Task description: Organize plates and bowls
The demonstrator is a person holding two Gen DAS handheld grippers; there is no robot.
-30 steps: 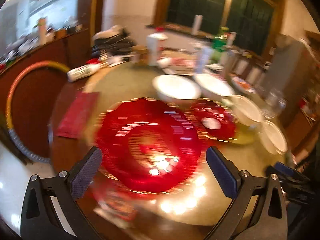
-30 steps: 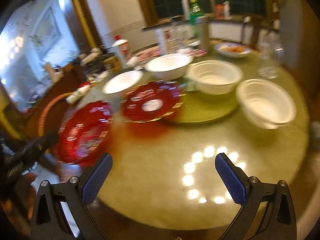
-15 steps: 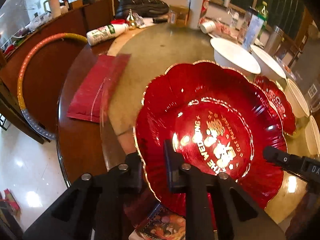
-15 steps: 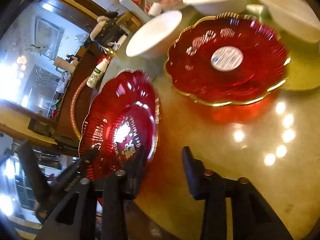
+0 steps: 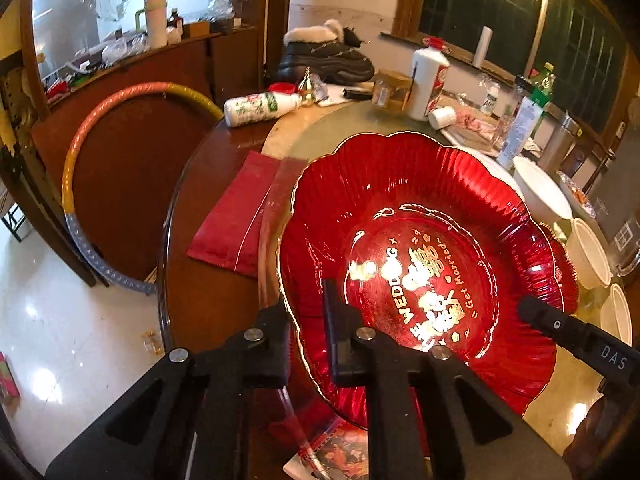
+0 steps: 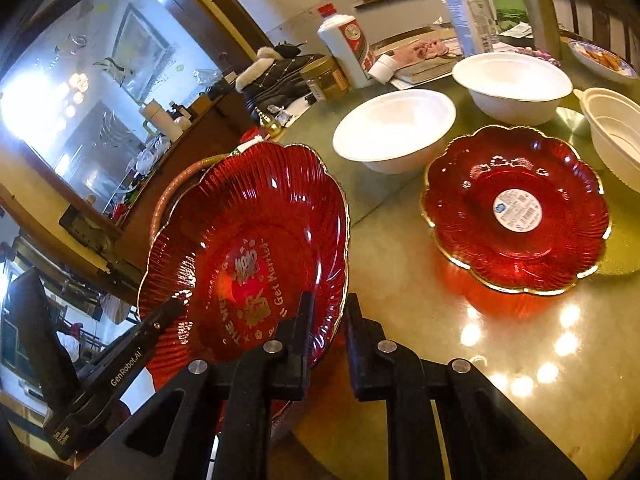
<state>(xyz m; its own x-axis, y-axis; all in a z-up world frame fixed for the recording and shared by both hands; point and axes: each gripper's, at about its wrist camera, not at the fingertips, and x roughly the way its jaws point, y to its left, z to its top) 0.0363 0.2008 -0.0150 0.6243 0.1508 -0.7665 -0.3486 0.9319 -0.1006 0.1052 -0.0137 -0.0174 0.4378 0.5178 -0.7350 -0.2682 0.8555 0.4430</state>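
Two grippers: both pinching one red wedding plate (image 5: 420, 240) by opposite rim edges.
Left gripper (image 5: 306, 344): fingers clamping near rim, holding plate tilted above desk (image 6: 400, 240) edge.
Right gripper (image 6: 326, 340): fingers closing on rim likewise.
Second red plate (image 6: 516, 210): lying flat on desk, beside white bowls (image 6: 394, 130).

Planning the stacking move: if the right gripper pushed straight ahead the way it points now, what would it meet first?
Probably the white bowl: the right gripper, shut on the wedding plate, points up the table between that plate and the stickered red plate. Depth is unclear.
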